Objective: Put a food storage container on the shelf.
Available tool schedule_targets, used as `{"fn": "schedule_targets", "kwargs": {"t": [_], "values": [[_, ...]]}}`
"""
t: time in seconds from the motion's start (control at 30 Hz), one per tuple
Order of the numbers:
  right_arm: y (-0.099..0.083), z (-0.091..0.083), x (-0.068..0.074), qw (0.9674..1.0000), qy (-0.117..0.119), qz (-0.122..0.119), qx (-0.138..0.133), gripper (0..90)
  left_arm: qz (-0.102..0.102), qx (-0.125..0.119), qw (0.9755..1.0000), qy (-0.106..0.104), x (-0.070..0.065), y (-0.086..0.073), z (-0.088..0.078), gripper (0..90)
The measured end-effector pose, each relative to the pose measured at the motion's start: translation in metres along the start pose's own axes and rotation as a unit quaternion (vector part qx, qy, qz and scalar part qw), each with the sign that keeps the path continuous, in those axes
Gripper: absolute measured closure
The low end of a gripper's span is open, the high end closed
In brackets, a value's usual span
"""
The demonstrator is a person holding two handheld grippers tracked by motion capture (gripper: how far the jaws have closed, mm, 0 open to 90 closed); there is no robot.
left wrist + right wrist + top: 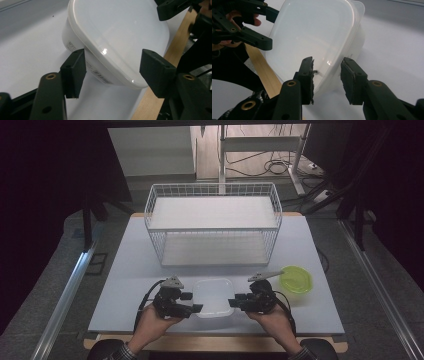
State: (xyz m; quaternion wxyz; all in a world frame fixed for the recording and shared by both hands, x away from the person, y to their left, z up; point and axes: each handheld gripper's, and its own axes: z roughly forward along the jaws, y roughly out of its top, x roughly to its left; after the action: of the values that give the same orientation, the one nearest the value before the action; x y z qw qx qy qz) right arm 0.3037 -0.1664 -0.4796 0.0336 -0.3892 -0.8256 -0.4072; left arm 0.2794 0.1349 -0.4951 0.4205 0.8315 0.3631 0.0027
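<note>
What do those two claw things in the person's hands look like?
Each claw is black all over. The left claw and right claw both have two flat, blocky black fingers on arms joined with brass-coloured rivets. A grey three-cornered plate sits on top of each, and a black cable trails back from each. The person wears dark checked sleeves.

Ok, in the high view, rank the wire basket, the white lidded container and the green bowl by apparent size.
1. White wire basket with two shelves, by far the largest.
2. White translucent plastic lidded container.
3. Lime-green round plastic bowl, smallest, though not much smaller than the container.
</note>
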Motion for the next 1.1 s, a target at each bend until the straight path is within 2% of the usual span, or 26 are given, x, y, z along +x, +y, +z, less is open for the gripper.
{"fn": "schedule_targets", "kwargs": {"t": [0.07,0.23,0.3,0.33,0.37,0.43,0.5,0.57,0.7,0.87,1.1], "values": [[0.0,0.0,-0.001,0.9999,0.0,0.011,0.001,62.5,-0.003,-0.005,1.0,0.003,0.0,0.0,-0.001,43.0],[-0.001,-0.001,-0.002,0.9995,0.001,0.031,-0.003,65.4,-0.033,-0.02,0.9993,0.0,0.002,-0.001,-0.006,56.4],[-0.001,-0.003,0.0,0.9995,-0.01,0.027,-0.014,70.9,-0.032,-0.037,0.9987,0.017,0.002,0.001,-0.009,64.2],[0.0,-0.004,0.0,0.9993,-0.017,0.025,-0.019,76.4,-0.028,-0.046,0.998,0.034,0.002,0.002,-0.01,70.3],[0.0,-0.005,0.001,0.9991,-0.03,0.016,-0.023,78.2,-0.02,-0.055,0.9972,0.046,0.002,0.002,-0.009,78.4],[0.0,0.002,0.005,0.9977,-0.062,-0.015,-0.021,78.4,-0.019,-0.06,0.9958,0.067,0.004,0.005,-0.006,77.9],[0.001,0.004,0.007,0.9961,-0.077,-0.026,-0.033,78.5,-0.035,-0.069,0.9954,0.056,0.009,0.005,-0.005,77.9],[0.002,0.003,0.004,0.996,-0.072,-0.022,-0.049,78.8,-0.045,-0.078,0.9946,0.051,0.011,0.004,-0.004,78.0],[0.004,0.0,0.004,0.9949,-0.071,-0.029,-0.065,78.9,-0.045,-0.087,0.9939,0.051,0.01,0.005,-0.006,78.2],[0.009,-0.008,0.007,0.9931,-0.069,-0.041,-0.086,79.0,-0.038,-0.103,0.9926,0.053,0.008,0.01,-0.013,78.3],[0.021,-0.016,0.01,0.9905,-0.067,-0.057,-0.106,79.0,-0.018,-0.116,0.9907,0.07,0.004,0.024,-0.025,78.2]]}}
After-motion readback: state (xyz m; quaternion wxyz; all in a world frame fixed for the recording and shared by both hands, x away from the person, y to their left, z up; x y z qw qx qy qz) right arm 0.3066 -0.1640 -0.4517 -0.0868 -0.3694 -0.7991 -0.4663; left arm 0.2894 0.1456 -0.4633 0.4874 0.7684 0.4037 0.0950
